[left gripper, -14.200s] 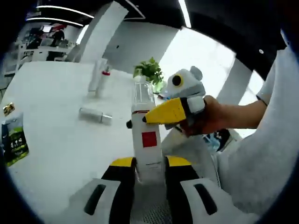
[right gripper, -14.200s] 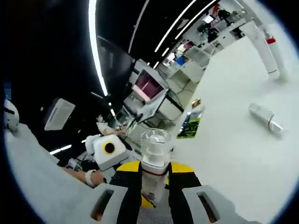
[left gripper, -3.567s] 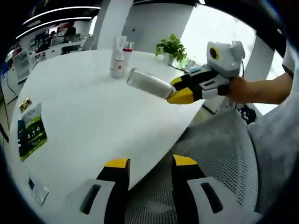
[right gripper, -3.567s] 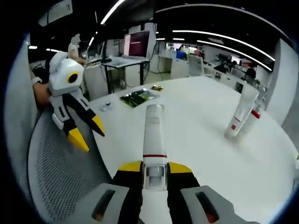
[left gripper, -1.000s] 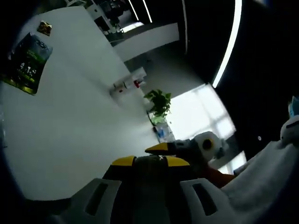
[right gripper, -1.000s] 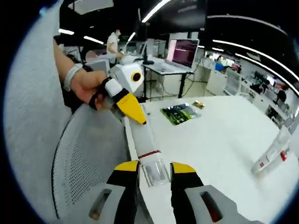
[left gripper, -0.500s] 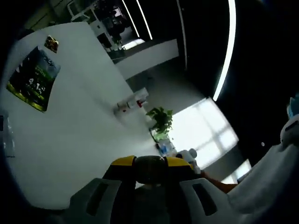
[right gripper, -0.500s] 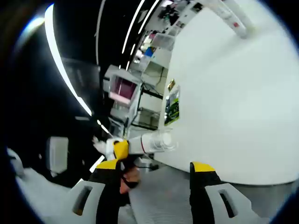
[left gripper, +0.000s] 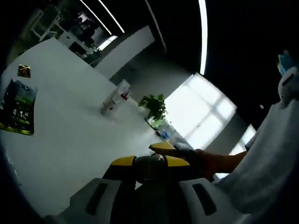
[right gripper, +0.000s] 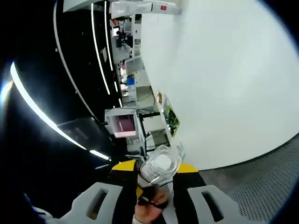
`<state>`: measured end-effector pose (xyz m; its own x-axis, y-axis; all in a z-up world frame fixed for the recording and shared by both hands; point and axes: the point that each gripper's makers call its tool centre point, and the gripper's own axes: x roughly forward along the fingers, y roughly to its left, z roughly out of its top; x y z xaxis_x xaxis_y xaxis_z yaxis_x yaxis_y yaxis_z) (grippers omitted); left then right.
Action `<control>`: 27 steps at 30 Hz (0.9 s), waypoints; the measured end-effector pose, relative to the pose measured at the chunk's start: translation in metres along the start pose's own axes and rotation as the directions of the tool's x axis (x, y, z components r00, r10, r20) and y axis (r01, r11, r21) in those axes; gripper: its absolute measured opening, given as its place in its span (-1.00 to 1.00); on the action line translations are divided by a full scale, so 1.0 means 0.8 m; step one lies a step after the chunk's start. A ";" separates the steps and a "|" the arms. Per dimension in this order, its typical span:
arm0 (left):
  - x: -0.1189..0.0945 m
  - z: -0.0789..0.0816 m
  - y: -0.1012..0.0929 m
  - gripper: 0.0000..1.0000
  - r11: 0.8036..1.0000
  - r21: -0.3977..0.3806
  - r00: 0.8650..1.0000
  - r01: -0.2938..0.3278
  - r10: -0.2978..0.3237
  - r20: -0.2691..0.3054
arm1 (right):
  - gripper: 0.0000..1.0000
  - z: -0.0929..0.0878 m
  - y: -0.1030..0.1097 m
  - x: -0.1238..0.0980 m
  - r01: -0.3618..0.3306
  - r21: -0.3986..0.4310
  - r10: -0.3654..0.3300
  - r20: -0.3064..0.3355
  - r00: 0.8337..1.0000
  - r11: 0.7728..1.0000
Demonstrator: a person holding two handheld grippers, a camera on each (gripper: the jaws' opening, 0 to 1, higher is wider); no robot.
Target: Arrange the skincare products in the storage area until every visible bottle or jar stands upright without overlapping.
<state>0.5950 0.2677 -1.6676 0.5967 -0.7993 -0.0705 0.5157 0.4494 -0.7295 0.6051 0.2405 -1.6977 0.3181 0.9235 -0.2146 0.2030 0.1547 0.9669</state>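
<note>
White table (left gripper: 70,135); two white tubes (left gripper: 114,97) with red bands stand on it. Green-and-black printed packet (left gripper: 17,107) beside a small gold-brown packet (left gripper: 24,70). Green leafy plant (left gripper: 153,106). Left gripper (left gripper: 149,163): yellow-tipped black fingers (left gripper: 122,162) on a grey body. Right gripper (right gripper: 156,168): yellow tips, grey body, around a clear-capped bottle (right gripper: 161,164). Grey mesh chair (right gripper: 261,186). Pink-lit monitor (right gripper: 125,124).
</note>
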 end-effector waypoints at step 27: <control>0.004 -0.027 -0.082 -0.58 0.778 -0.546 0.910 0.311 -0.410 -0.064 | -0.64 -0.031 0.084 -0.023 -0.321 -0.415 0.198 -0.313 0.929 0.851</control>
<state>0.5500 0.2269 -1.6342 0.2924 -0.9370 0.1909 0.2512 -0.1173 -0.9608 0.5895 0.2424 -1.6256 0.0453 0.9983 0.0354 -0.3142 -0.0194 0.9492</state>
